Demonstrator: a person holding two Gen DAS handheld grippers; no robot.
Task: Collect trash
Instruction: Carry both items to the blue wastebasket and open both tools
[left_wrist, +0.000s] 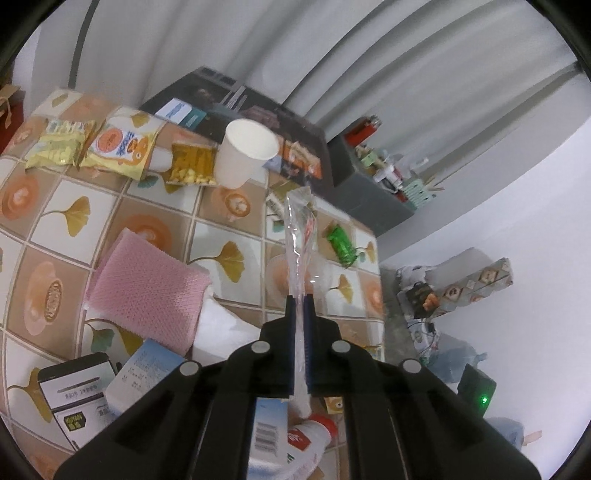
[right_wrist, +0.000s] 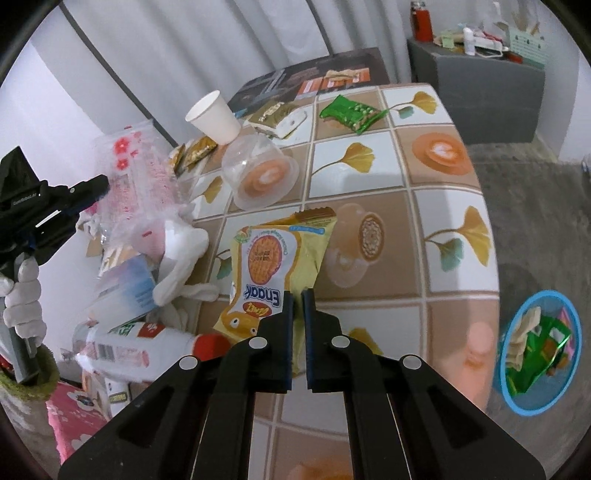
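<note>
- Left gripper: angled down over the bench, jaws pressed together on a clear plastic wrapper that stands up edge-on from between the pads, lifted off the tiled cloth.
- Same left gripper in the right wrist view: at far left, pointing right, the clear wrapper with pink print hanging from its tip; white-gloved hand wrapped round the handle below.
- Right gripper: pointing steeply down, jaws nearly together and clamped on the lower edge of a yellow snack packet, printed side up, its far end towards the bench centre.
- Paper cup: tipped, mouth open towards the camera, at the far side of the bench, beside a small yellow snack bag.
- Two more yellow snack packets: side by side near the far left corner.
- Green wrapper: flat near the bench's right edge, well apart from both grippers.
- Clear plastic tub: lying on its side just in front of the paper cup.
- Pink cloth: folded, left of the left gripper.
- White bottle with red cap: lying on its side at the near left of the bench.
- Blue bin: on the floor right of the bench, holding green foil and other scraps.
</note>
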